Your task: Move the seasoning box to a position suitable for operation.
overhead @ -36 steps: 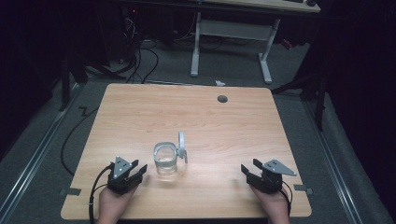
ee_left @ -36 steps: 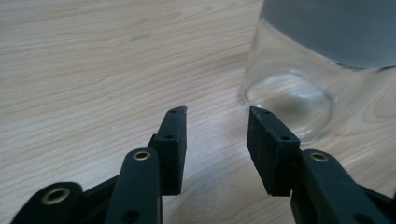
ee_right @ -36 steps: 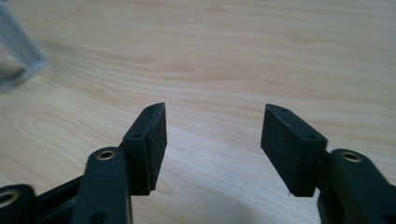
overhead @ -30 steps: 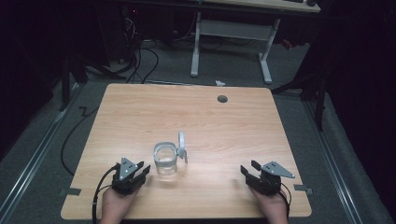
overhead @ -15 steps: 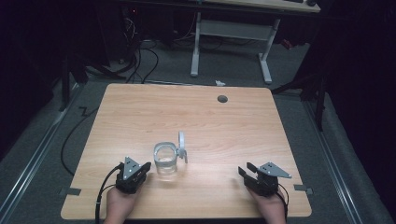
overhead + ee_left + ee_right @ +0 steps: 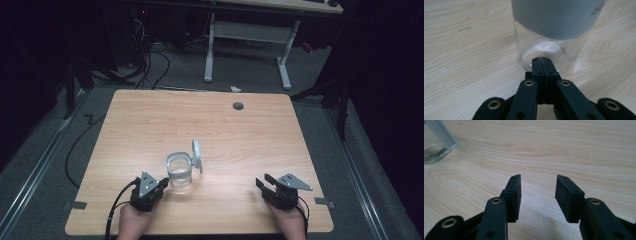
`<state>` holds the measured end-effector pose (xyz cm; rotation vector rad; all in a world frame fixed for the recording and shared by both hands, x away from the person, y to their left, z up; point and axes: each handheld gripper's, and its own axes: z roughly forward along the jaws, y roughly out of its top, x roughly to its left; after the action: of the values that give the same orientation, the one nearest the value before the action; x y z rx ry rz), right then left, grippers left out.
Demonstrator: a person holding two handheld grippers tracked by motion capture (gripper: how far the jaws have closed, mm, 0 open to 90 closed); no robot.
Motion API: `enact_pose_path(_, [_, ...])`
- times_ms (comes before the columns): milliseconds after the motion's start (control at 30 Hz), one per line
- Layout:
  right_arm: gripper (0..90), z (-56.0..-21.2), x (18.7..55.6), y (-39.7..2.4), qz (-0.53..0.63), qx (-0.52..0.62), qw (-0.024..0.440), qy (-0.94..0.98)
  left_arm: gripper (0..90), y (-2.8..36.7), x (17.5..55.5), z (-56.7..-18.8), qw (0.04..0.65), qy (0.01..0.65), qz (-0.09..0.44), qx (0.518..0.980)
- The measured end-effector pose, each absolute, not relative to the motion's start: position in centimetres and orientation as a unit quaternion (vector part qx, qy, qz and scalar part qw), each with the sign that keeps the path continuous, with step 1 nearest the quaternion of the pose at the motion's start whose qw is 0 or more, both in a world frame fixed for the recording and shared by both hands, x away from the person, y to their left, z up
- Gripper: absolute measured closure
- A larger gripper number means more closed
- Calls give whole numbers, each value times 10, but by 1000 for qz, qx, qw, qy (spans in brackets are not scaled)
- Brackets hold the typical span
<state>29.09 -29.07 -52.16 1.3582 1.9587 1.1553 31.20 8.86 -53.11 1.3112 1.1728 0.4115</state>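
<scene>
We are at the approach step – our left gripper [image 6: 541,60], jaws pressed together on nothing, sits just beside the glass jar [image 6: 179,171] near the table's [image 6: 150,120] front, so it must reopen, while the right gripper [image 6: 537,197], whose jaws have just been closing a little with nothing between them, waits half-open.

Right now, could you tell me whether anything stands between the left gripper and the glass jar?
Nothing visible does. The left gripper, its jaws shut with nothing between them, points straight at the base of the glass jar, with bare table around it.
</scene>
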Motion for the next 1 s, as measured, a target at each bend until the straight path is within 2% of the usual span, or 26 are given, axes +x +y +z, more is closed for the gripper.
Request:
enact_pose_path(400, [590, -522, 291, -290, 422, 496, 244, 719, 900, 50, 305, -531, 629, 479, 150, 594])
enact_pose_path(567, [604, -523, 290, -289, 423, 492, 235, 724, 900, 62, 310, -530, 630, 493, 165, 577])
enact_pose_path(700, [616, -524, 291, -288, 420, 491, 237, 725, 900, 81, 330, -527, 624, 517, 196, 552])
enact_pose_path(800, [624, -524, 292, -287, 417, 495, 237, 724, 900, 82, 339, -526, 620, 518, 208, 551])
enact_pose_path(1000, [679, -524, 292, -288, 413, 500, 233, 724, 900, 77, 354, -527, 619, 524, 201, 549])
